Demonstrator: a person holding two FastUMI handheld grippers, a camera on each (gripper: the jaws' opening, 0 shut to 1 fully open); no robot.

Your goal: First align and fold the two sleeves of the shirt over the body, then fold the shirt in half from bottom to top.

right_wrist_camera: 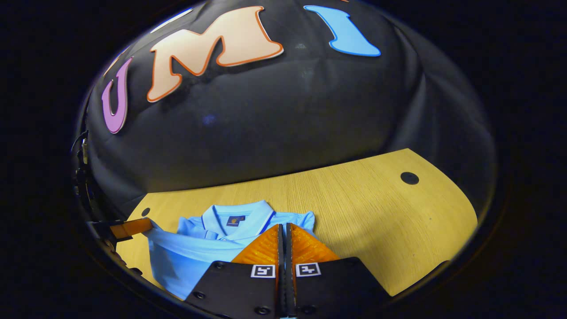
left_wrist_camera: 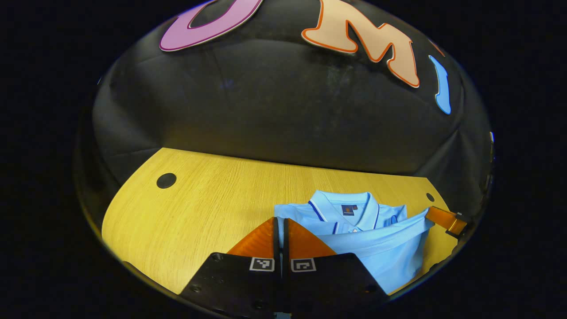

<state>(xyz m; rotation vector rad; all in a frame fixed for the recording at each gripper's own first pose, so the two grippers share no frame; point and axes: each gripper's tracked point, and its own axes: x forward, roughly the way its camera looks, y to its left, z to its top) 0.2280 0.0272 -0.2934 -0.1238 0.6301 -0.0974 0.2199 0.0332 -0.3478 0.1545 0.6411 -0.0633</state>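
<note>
The wooden desk (left_wrist_camera: 199,208) is carrying a light blue shirt (left_wrist_camera: 376,248) near its back edge, collar toward the booth wall. The left gripper (left_wrist_camera: 280,230) and right gripper (right_wrist_camera: 283,237) are each pinching a bottom hem corner, fingers nearly together, lifting fabric over the body.

You have a wooden table (left_wrist_camera: 199,208) with a pale grain. Two round dark holes (left_wrist_camera: 166,180) sit near its far corners.
</note>
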